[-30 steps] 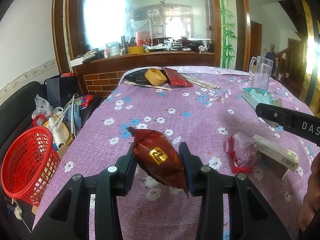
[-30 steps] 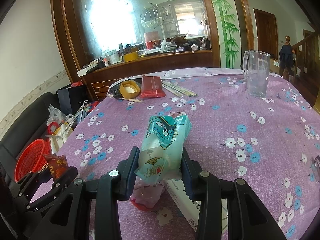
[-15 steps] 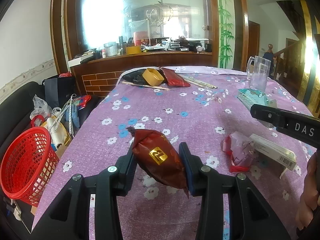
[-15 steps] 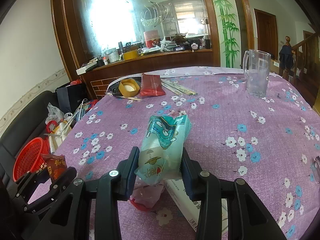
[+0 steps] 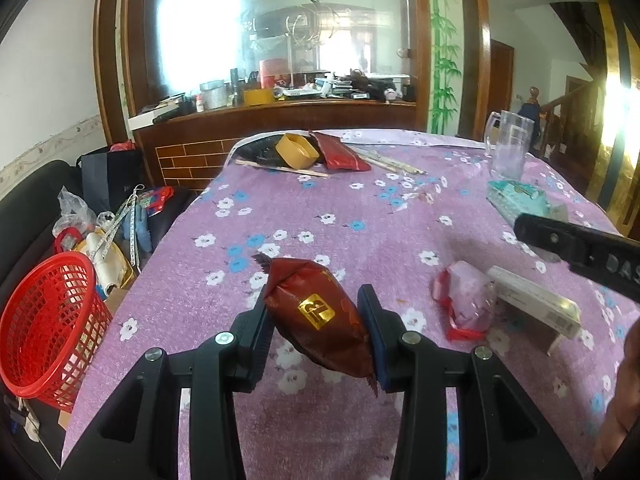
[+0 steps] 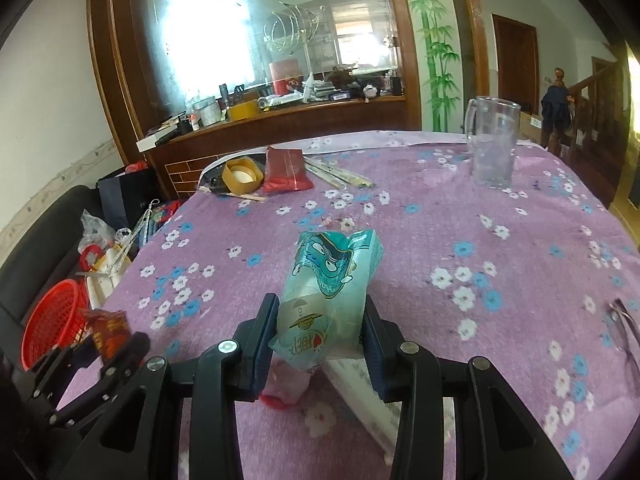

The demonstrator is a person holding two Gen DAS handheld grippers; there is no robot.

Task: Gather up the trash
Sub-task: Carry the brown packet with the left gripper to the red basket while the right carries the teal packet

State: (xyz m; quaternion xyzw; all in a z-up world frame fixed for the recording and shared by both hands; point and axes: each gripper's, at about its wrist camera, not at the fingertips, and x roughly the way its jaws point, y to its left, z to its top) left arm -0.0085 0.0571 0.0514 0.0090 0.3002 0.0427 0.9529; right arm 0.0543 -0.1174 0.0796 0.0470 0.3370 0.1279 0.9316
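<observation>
Both hand-held grippers grasping trash above the counter
Left hand-held gripper (image 5: 316, 320) clamps a maroon snack wrapper (image 5: 318, 314); right hand-held gripper (image 6: 320, 332) clamps a teal packet (image 6: 330, 288)

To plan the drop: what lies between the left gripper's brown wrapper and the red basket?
In the left wrist view, only bare flowered tablecloth separates the brown wrapper from the red basket beside the table.

Purple floral table (image 5: 360, 208) (cluttered), glass mug (image 6: 491, 148), pink wrapper (image 5: 464, 300), box (image 5: 532, 300)
</observation>
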